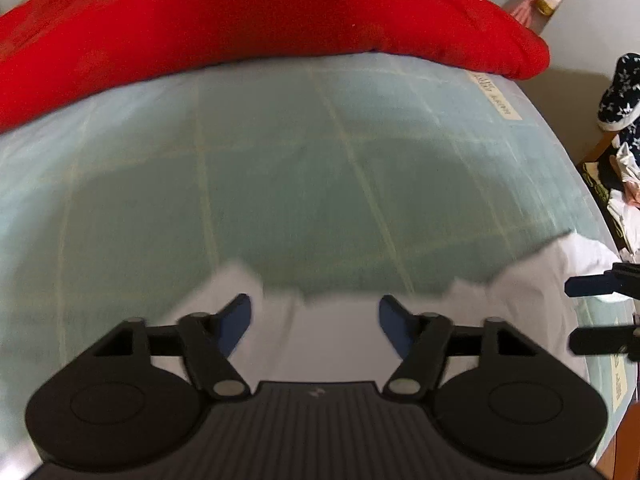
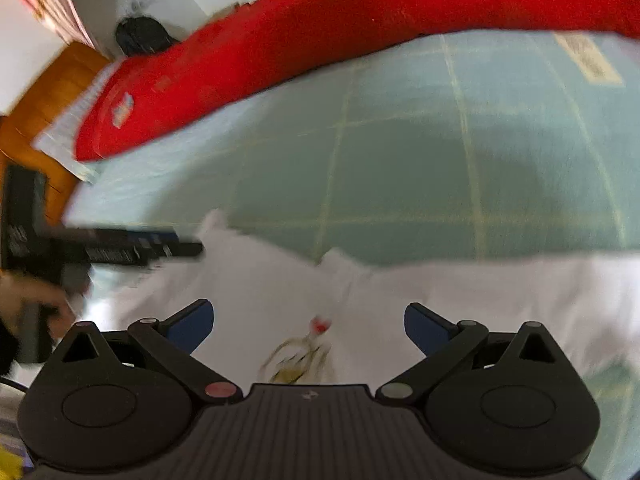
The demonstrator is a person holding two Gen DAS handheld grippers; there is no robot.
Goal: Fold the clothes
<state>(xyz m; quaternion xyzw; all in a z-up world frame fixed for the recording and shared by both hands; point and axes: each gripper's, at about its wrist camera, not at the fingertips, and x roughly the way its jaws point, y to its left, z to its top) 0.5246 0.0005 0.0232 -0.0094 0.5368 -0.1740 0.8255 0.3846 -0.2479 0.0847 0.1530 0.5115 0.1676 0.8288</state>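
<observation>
left tongs (image 1: pixel 315 314), right tongs (image 2: pixel 309 322): both open, empty over white shirt (image 2: pixel 460 296); 12 o'clock, red blanket (image 1: pixel 240 20). risk: blur, snagging a single layer.

Illegible dark print on the pale label (image 1: pixel 495 96) at the green grid mat's (image 1: pixel 280 168) edge.

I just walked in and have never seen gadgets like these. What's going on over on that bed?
A person is folding laundry with a two-finger gripper in each hand. A white garment lies on the pale green checked sheet, with a red blanket bunched along the far side. The left gripper and right gripper both hang over the garment with jaws apart, pinching nothing. The pictures are blurred, so finer detail is unclear.
</observation>
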